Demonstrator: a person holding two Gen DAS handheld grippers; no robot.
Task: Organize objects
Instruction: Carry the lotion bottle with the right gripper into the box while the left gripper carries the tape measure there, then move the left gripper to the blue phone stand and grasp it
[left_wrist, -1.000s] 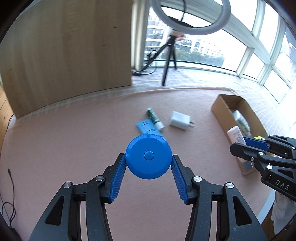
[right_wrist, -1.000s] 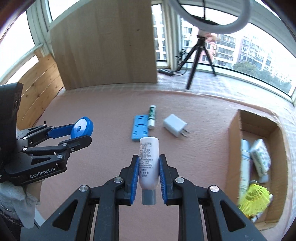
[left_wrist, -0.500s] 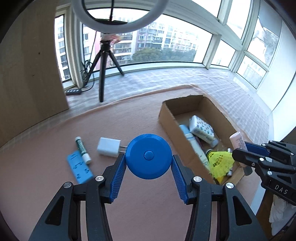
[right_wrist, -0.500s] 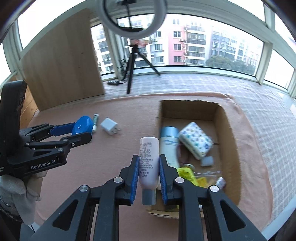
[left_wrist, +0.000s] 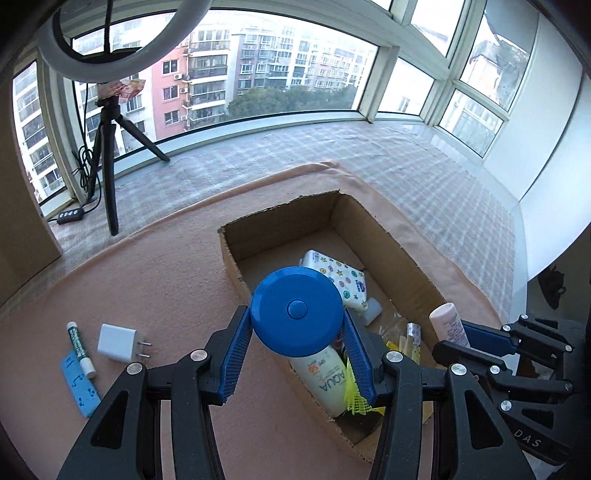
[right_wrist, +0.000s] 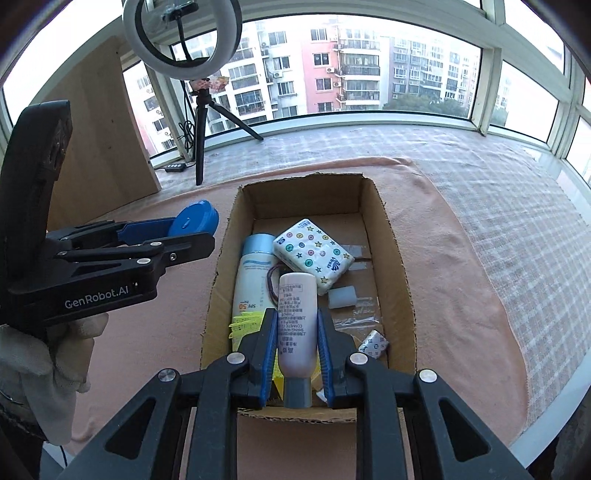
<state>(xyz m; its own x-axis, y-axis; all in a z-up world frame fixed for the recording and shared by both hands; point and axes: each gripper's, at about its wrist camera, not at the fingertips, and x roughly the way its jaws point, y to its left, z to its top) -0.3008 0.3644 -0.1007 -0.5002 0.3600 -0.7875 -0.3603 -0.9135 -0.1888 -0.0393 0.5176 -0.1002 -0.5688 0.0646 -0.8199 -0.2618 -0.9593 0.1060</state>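
grippers: 2 (left gripper (left_wrist: 297, 345), right gripper (right_wrist: 297, 328)) | cardboard box (right_wrist: 399, 258): 1 | blue round case (left_wrist: 296, 312): 1 | bottles: 2 (pink bottle (right_wrist: 297, 314), sunscreen bottle (right_wrist: 251, 280)) | tissue pack (right_wrist: 314, 254): 1 | charger plug (left_wrist: 116, 343): 1 | ring light (right_wrist: 183, 37): 1

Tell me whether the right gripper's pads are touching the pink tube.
Touching. The right wrist view shows both blue pads pressed against the sides of the pink tube, held above the cardboard box.

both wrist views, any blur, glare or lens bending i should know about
Left wrist view: sharp, no motion blur; fisheye bends the window frame and darkens the corners; soft daylight, the blue disc evenly lit. Right wrist view: equally sharp; the label on the white bottle is readable; bright sky washes out the top edge; the cardboard box looks bowed.
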